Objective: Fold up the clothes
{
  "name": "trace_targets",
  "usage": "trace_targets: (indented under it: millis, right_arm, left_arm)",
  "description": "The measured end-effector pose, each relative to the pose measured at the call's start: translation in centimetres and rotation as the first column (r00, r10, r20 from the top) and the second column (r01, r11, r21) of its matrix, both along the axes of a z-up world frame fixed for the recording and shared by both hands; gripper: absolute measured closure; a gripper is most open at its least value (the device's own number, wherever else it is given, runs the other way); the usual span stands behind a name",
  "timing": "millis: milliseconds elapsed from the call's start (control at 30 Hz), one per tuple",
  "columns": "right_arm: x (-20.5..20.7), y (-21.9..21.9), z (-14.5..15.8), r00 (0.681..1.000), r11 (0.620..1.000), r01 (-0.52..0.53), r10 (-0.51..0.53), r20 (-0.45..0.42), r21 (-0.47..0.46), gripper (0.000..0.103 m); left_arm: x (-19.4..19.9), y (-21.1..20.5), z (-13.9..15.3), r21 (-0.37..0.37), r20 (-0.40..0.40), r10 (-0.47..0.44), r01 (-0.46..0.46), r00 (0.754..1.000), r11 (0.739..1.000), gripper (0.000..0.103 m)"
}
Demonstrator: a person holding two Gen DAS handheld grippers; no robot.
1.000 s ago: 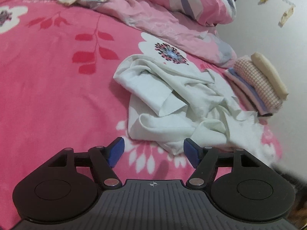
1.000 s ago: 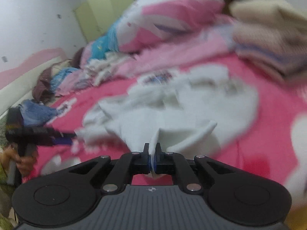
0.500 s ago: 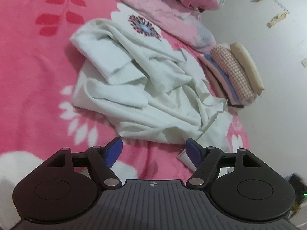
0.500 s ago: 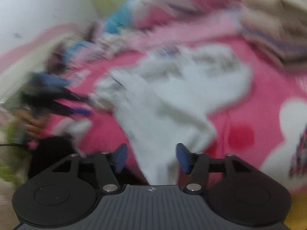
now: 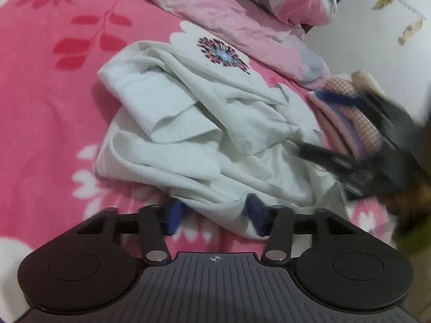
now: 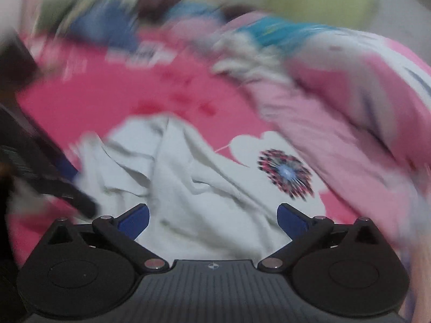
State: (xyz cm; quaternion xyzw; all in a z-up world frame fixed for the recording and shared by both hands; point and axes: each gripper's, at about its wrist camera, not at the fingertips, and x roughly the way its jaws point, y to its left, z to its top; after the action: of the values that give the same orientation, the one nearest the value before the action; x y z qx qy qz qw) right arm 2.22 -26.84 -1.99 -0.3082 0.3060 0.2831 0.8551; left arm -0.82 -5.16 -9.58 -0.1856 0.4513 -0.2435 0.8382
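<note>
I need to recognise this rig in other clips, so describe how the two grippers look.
Both match: the left gripper and right gripper have matte black linkage arms with silver pivot pins, blue finger pads, round black discs either side, and a ribbed grey body bearing a small crosshair mark.

A: The right wrist view is smearing the far heap of blue and pink bedding (image 6: 188,21) past telling.

B: In the left wrist view, the black right gripper (image 5: 377,145) is blurring, covering part of the folded checked stack (image 5: 358,113); crumpled white garment (image 5: 204,134) is hiding the blue pads' (image 5: 173,215) tips.
</note>
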Motion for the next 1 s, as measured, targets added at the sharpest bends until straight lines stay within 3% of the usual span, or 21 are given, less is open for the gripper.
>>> trace_targets:
  millis: [67, 200, 333, 400, 500, 567, 600, 767, 933, 1000]
  right_arm:
    - [3.2, 1.5, -2.0, 0.996, 0.995, -0.073, 0.069, -0.060, -0.062, 0.000]
    - [9.1, 2.5, -5.7, 0.985, 0.990, -0.084, 0.066, -0.158, -0.112, 0.000]
    - [12.0, 0.8, -6.6, 0.953, 0.998, 0.059, -0.046, -0.300, 0.036, 0.000]
    - [12.4, -0.1, -6.7, 0.933, 0.987, 0.137, -0.099, -0.346, 0.089, 0.006]
    - [11.8, -0.4, -6.1, 0.923, 0.971, 0.201, -0.141, -0.359, 0.133, 0.035]
    - [12.0, -0.4, -5.5, 0.910, 0.953, 0.260, -0.189, -0.368, 0.154, 0.084]
    - [12.8, -0.3, -5.4, 0.898, 0.939, 0.307, -0.231, -0.375, 0.157, 0.094]
    - [17.5, -1.0, -5.6, 0.795, 0.808, 0.541, -0.399, -0.457, 0.235, 0.099]
    - [23.1, -2.8, -5.0, 0.695, 0.614, 0.709, -0.522, -0.495, 0.348, 0.099]
    - [25.2, -3.9, -4.9, 0.651, 0.535, 0.757, -0.574, -0.496, 0.375, 0.099]
  left_arm:
    - [0.3, 0.1, -0.3, 0.008, 0.005, 0.015, -0.015, 1.000, 1.000, 0.080]
    - [1.0, 0.7, -0.7, 0.002, 0.017, 0.032, -0.032, 0.999, 0.999, 0.095]
    - [2.0, 1.6, 0.0, 0.041, 0.093, 0.047, -0.051, 0.995, 0.998, 0.101]
    - [3.1, 2.5, 0.3, 0.063, 0.128, 0.061, -0.069, 0.990, 0.996, 0.101]
    - [6.0, 4.4, 0.6, 0.097, 0.153, 0.096, -0.111, 0.984, 0.989, 0.102]
    - [8.2, 5.4, 0.8, 0.134, 0.178, 0.114, -0.139, 0.977, 0.981, 0.102]
    - [9.5, 5.8, 0.9, 0.148, 0.185, 0.121, -0.150, 0.975, 0.978, 0.102]
    - [16.0, 6.5, 2.0, 0.231, 0.255, 0.140, -0.201, 0.957, 0.952, 0.102]
    - [23.4, 6.6, 4.0, 0.291, 0.371, 0.204, -0.323, 0.906, 0.901, 0.102]
    - [25.8, 6.5, 3.8, 0.322, 0.366, 0.211, -0.336, 0.906, 0.885, 0.100]
